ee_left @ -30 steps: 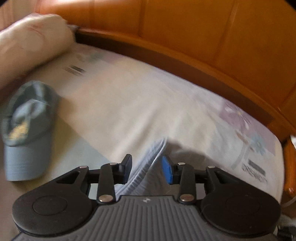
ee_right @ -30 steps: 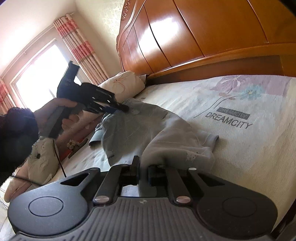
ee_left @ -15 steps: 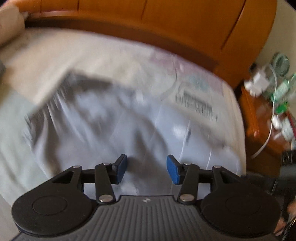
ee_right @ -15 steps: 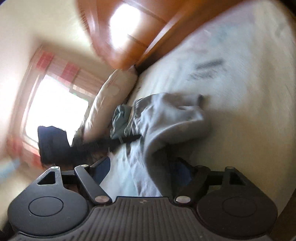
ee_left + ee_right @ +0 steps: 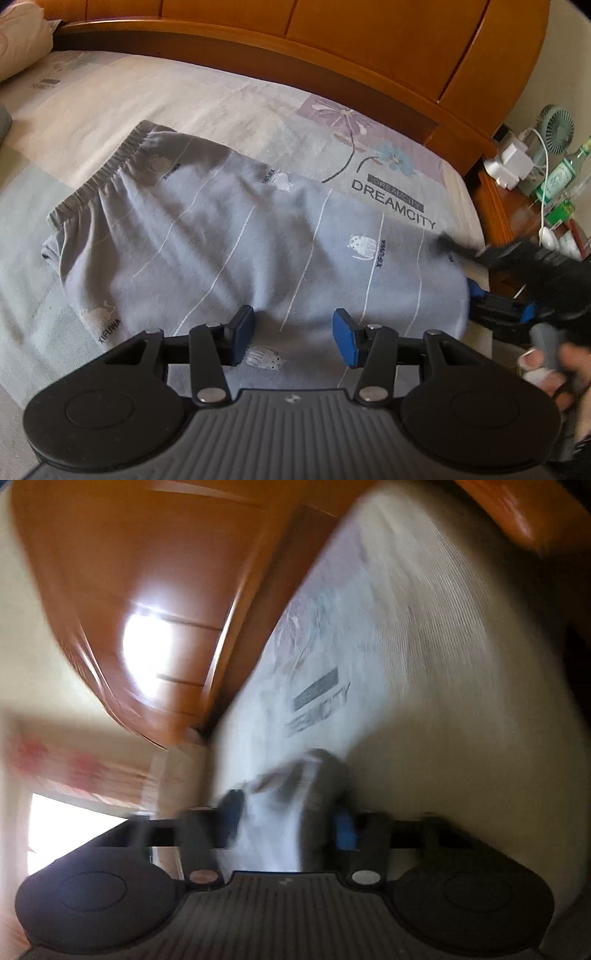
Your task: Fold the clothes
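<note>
A grey garment [image 5: 221, 240] with an elastic waistband and small white prints lies spread flat on the bed sheet [image 5: 240, 99]. My left gripper [image 5: 293, 328] hovers over its near edge, jaws open, with cloth beneath them and nothing pinched. In the left wrist view my right gripper [image 5: 498, 299], held by a hand [image 5: 554, 365], reaches the garment's right edge. The right wrist view is blurred and rolled sideways. There my right gripper [image 5: 288, 819] is closing its jaws on a bunched fold of the garment [image 5: 295, 786], which fills the gap between the pads.
A wooden headboard [image 5: 332, 48] runs along the bed's far side, with a pillow [image 5: 18, 40] at the far left. A nightstand [image 5: 506, 210] at the right holds a small fan [image 5: 557, 129], a charger and a green bottle [image 5: 561, 173]. A bright window [image 5: 74, 830] shows left.
The left gripper let go of the cloth and swung right; the cap left its view and the garment now lies flat. The right gripper rolled over, opened, then closed on the garment's edge.
</note>
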Tool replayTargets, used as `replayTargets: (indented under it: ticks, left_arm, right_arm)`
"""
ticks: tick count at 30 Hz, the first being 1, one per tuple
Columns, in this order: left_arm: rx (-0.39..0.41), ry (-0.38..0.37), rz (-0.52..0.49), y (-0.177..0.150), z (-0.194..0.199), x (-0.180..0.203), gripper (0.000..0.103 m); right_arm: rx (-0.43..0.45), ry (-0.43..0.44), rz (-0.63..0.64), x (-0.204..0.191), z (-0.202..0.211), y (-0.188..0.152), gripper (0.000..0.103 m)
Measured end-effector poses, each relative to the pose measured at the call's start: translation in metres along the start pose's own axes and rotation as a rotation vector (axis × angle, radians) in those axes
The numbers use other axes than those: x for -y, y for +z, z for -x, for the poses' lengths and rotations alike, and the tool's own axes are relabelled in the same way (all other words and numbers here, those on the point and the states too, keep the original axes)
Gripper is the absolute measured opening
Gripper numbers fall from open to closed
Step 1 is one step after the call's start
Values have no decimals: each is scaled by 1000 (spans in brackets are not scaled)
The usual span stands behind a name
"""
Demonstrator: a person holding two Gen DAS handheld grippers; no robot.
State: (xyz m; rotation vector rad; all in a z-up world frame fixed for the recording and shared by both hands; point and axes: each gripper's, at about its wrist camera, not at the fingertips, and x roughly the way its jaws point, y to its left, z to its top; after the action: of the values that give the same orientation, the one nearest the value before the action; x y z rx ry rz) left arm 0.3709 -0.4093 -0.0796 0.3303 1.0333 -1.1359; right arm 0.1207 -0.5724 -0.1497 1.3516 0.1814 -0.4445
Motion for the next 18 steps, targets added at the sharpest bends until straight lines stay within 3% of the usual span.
replayTargets:
  ticks: [4, 8, 12, 18]
  left_arm:
    - [-2, 5, -21, -1, 0, 2, 49]
    - [-5, 12, -35, -1, 0, 3, 49]
    - [-4, 23, -56, -2, 0, 5, 49]
    - [-14, 27, -73, -1, 6, 19, 49]
  right_arm:
    - [19, 3, 167, -13, 1, 0, 15]
    - [69, 49, 496, -50, 20, -12, 14]
    - [8, -81, 526, -34, 20, -10, 14]
    - [17, -112, 457, -19, 39, 6, 22]
